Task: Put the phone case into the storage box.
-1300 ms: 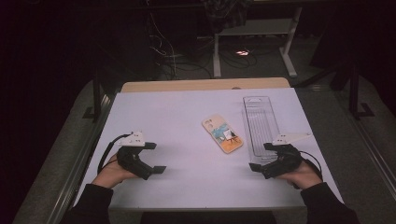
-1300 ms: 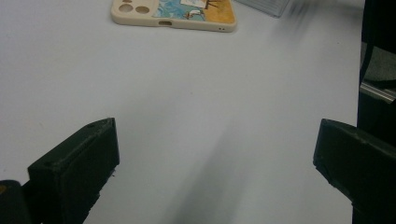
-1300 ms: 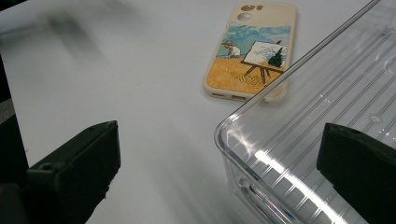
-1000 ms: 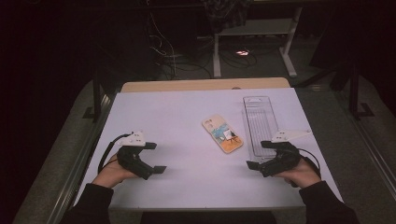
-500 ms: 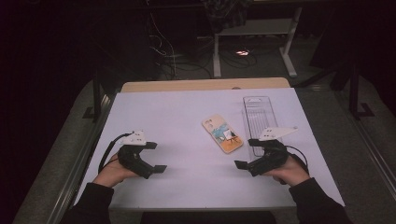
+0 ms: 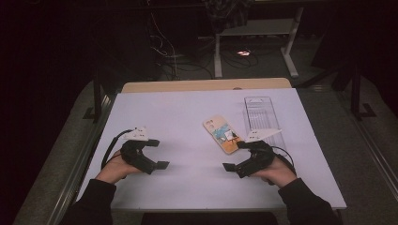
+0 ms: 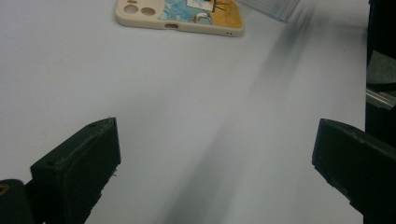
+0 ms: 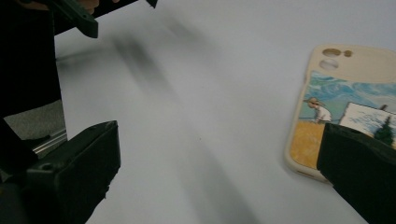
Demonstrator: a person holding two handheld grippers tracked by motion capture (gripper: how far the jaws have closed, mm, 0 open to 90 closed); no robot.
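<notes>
A: So, starting at the left, what's there?

B: The left gripper [image 6: 156, 153] sits low on the white desk [image 6: 187, 112], toward 8 o'clock, held in the person's left hand [image 6: 111, 169]. Its fingers [image 7: 77, 170] stand wide apart with nothing between them but bare desk.

A: And the phone case?

B: The phone case [image 6: 222, 134] lies flat near the middle of the desk, picture side up, camera holes at its far end. From the left gripper it is out at about 2 o'clock, well apart.

A: The right side?

B: The right gripper [image 6: 235, 155] is at about 5 o'clock, held in the right hand [image 6: 278, 172]. Its fingers [image 8: 74, 170] are spread wide and grip nothing. One finger tip is just beside the case's near end; whether it touches, I cannot tell.

A: Anything further right?

B: A clear plastic tray [image 6: 260, 115] lies just beside the case, at its 3 o'clock.
</notes>
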